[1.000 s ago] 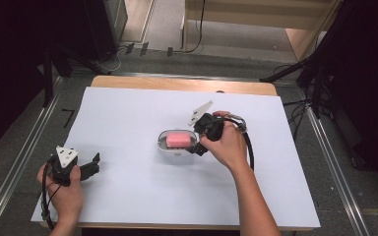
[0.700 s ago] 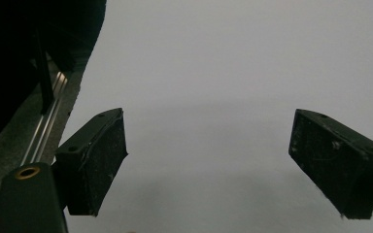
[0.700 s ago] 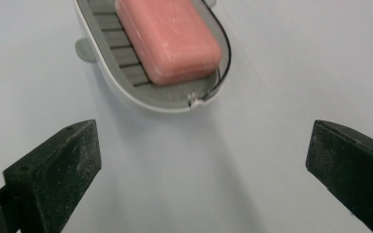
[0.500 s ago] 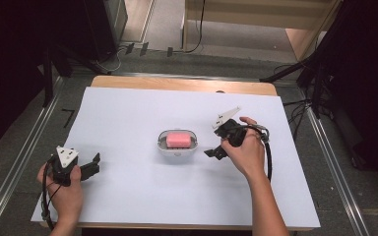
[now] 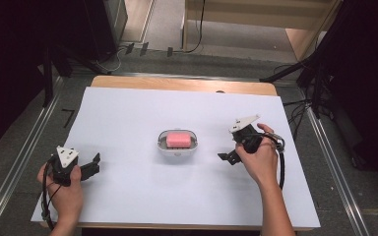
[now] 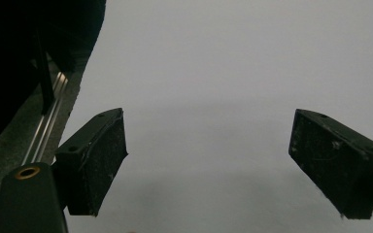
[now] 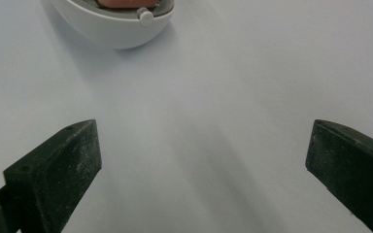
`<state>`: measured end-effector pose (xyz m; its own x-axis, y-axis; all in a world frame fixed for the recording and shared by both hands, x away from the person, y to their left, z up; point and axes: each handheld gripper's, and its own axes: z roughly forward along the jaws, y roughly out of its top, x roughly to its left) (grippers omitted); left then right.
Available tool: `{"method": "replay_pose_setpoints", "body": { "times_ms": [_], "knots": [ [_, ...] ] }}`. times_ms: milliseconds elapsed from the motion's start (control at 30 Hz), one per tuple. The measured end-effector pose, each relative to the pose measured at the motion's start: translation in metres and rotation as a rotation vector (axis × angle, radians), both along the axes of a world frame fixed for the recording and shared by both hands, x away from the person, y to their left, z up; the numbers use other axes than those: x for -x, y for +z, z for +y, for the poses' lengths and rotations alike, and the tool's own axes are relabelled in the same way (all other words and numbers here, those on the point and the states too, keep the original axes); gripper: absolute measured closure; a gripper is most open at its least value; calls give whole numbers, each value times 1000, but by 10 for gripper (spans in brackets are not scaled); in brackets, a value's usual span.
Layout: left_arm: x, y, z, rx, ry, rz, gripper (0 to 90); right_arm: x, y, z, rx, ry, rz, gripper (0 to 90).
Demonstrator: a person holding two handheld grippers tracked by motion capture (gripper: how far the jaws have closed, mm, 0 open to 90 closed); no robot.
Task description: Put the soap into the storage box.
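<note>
You are working in what looks like a lab or recording studio rather than a home. Your table [image 5: 177, 84] is a plain wooden top covered by a white sheet [image 5: 142, 196], standing on a grey carpeted floor [image 5: 10, 167]. Metal rails [image 5: 27, 147] run along the floor on the left and right of it. Black curtains [image 5: 10, 59] hang on both sides, with dark stand legs [image 5: 320, 73] at the right. On the far floor, cables [image 5: 197, 34] and plugs [image 5: 142, 48] trail beside a light wooden unit [image 5: 256, 14].
</note>
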<state>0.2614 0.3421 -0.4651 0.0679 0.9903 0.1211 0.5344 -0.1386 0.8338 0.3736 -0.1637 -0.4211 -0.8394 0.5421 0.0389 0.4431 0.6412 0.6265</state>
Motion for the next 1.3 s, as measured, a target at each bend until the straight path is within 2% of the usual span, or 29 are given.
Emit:
{"method": "replay_pose_setpoints", "body": {
  "times_ms": [67, 433, 600, 667, 967, 1300],
  "knots": [
    [0, 0, 0, -2, -1, 1, 143, 2, -1, -6, 1, -15, -19, 0],
    [0, 0, 0, -3, -1, 1, 143, 12, -13, -34, -19, -89, -43, 0],
    [0, 0, -1, -4, -2, -2, 143, 17, -19, -44, -21, -104, -30, 0],
    [0, 0, -1, -5, -1, 0, 143, 20, -21, -48, -18, -116, -43, 0],
    [0, 0, -1, -8, -3, -1, 143, 31, -32, -69, -60, -149, -31, 0],
    [1, 0, -1, -13, -2, -2, 144, 45, -44, -90, -81, -188, -36, 0]
  ]
}}
